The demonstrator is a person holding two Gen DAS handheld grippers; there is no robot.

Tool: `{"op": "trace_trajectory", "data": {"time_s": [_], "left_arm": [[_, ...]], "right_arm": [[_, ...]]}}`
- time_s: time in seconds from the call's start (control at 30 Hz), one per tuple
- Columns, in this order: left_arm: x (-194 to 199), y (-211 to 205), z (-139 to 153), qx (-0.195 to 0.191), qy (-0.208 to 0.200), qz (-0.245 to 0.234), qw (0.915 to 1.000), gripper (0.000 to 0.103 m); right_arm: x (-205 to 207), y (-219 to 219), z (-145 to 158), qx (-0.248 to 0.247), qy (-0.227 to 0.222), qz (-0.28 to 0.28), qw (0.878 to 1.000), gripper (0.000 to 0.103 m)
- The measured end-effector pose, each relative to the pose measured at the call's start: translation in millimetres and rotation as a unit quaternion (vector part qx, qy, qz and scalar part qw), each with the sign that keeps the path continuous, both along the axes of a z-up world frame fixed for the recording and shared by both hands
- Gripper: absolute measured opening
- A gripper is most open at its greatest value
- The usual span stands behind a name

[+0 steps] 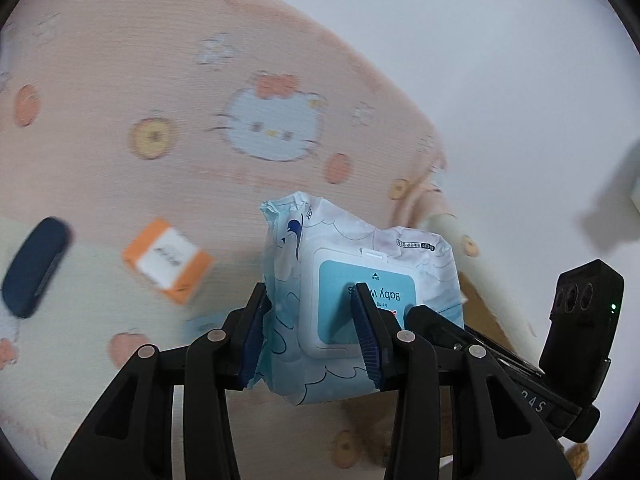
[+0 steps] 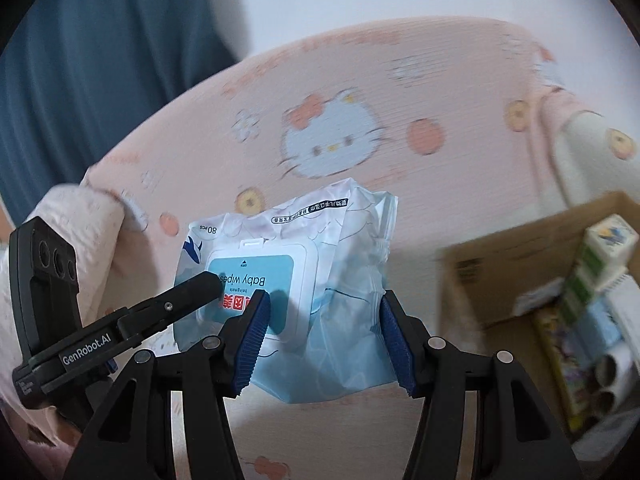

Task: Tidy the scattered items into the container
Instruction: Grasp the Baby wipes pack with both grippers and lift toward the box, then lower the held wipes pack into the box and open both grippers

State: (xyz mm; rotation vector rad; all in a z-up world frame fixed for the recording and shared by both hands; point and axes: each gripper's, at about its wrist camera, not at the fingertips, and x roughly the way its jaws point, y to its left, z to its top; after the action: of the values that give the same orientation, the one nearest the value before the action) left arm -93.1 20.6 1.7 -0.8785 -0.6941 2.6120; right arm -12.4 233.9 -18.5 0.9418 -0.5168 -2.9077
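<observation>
Wipes pack (image 1: 352, 300), clamped at either end by left gripper (image 1: 312, 332) and right gripper (image 2: 324, 344), held clear above bedding (image 1: 160, 92), shared grip steadying soft bulk for box (image 2: 500, 248).

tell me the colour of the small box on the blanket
Orange with a white label; left wrist view.

bright, even light | background motion-blurred | fisheye-warped, dark corners

Black gripper (image 2: 320, 332) frames, ribbed blue pads (image 2: 250, 344), silver rivets.
</observation>
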Motion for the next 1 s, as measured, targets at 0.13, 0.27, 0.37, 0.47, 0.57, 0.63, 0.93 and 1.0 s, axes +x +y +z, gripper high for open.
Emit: {"op": "trace_trajectory", "data": {"time_s": [0.13,0.27,0.37,0.47,0.57,0.63,0.93,1.0], "left_arm": [[-7,41,15,-0.017,0.015,-0.032,0.9992,0.045],[-21,83,22,-0.018,0.009,-0.068,0.9975,0.045],[-33,111,24,-0.024,0.008,-0.094,0.9953,0.045],[-46,138,25,-0.037,0.005,-0.117,0.9925,0.045],[-62,158,24,-0.039,-0.012,-0.141,0.9891,0.045],[-76,169,22,-0.038,-0.031,-0.152,0.9872,0.045],[-113,200,-3,-0.037,-0.129,-0.168,0.9766,0.045],[-114,201,-10,-0.033,-0.143,-0.166,0.9751,0.045]], "right_arm": [[23,38,12,-0.005,0.007,-0.029,1.000,0.054],[41,79,15,-0.016,0.006,-0.067,0.998,0.054],[48,105,16,-0.027,-0.002,-0.083,0.996,0.054],[49,129,18,-0.031,-0.017,-0.093,0.995,0.054],[49,152,14,-0.039,-0.032,-0.102,0.994,0.054],[49,168,8,-0.054,-0.048,-0.103,0.992,0.054],[25,205,-15,-0.063,-0.137,-0.069,0.986,0.054],[20,212,-21,-0.071,-0.153,-0.059,0.984,0.054]]}}
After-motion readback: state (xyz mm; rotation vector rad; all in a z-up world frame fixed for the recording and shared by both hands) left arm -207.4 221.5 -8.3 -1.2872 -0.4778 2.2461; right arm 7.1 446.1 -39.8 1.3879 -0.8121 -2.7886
